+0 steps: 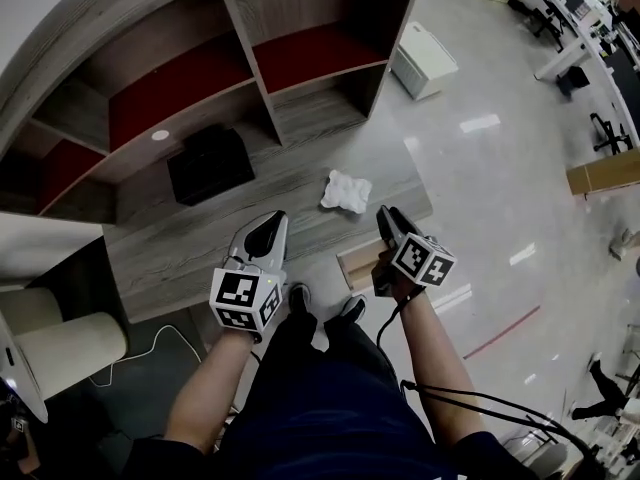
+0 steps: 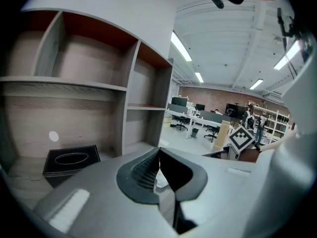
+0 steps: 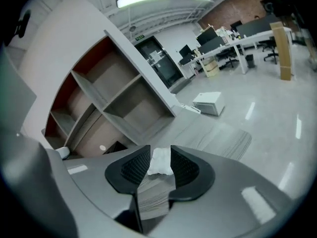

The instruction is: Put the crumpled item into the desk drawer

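Two grippers, both hovering at the front edge of the desk (image 1: 200,238). Found the left gripper (image 1: 268,236) clenched, jaw tips meeting, gripping nothing. Found the right gripper (image 1: 388,223) released, jaws standing apart and empty. Spotted the crumpled paper (image 1: 346,190) lying white on the desk near its right front corner, just ahead of the right gripper's tips. Saw it framed between those jaws in the right gripper view, yet no pad pressing on it. Noted a black box (image 1: 209,163) with an oval opening on top, sitting toward the back edge, well left of the paper, at the foot of the shelves (image 1: 180,78). Made out bare forearms (image 1: 205,388) and dark trousers (image 1: 320,408) below both grippers.
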Tool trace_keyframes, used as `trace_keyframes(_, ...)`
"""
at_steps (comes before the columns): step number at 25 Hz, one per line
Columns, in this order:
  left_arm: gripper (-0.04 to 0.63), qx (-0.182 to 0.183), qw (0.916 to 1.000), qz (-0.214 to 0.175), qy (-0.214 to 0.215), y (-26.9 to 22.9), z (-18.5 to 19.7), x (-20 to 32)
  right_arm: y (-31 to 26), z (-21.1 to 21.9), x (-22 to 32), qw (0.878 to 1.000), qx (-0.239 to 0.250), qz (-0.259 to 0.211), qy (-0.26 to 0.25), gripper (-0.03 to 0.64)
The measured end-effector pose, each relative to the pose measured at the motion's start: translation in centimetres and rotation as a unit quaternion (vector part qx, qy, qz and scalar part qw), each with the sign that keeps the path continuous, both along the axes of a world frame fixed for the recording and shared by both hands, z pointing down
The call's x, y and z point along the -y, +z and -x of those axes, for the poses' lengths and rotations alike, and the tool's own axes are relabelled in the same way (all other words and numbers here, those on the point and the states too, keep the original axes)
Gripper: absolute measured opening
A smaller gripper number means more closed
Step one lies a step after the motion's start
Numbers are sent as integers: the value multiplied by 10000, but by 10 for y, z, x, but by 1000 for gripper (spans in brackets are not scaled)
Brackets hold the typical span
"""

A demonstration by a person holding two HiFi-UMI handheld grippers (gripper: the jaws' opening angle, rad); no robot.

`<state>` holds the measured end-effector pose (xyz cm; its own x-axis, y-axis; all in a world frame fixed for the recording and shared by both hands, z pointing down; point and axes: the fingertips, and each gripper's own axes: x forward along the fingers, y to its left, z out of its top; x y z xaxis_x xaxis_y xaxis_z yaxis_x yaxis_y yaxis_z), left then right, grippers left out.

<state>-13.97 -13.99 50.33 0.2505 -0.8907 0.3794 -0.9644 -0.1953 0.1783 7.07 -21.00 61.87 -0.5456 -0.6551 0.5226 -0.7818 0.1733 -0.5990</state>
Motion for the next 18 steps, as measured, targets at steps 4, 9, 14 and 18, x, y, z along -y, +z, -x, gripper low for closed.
trace_keyframes(4,5,1,9999,120,-88,10,4,-8,37,8,-1,9959,547,672,271,133)
trace_keyframes(9,5,34,9987,336,-381,22,25,-22,77,18,-3,9677,1629,1635,1016,167)
trace_keyframes(14,5,92,9964,443,-724,24,51,-32,101,26,-3,9544,1856,1981,1237,179)
trace_keyframes(18,5,159,9947,488,-893,25,61,-39,109,37,-3,9552,1811,2047,1141,179)
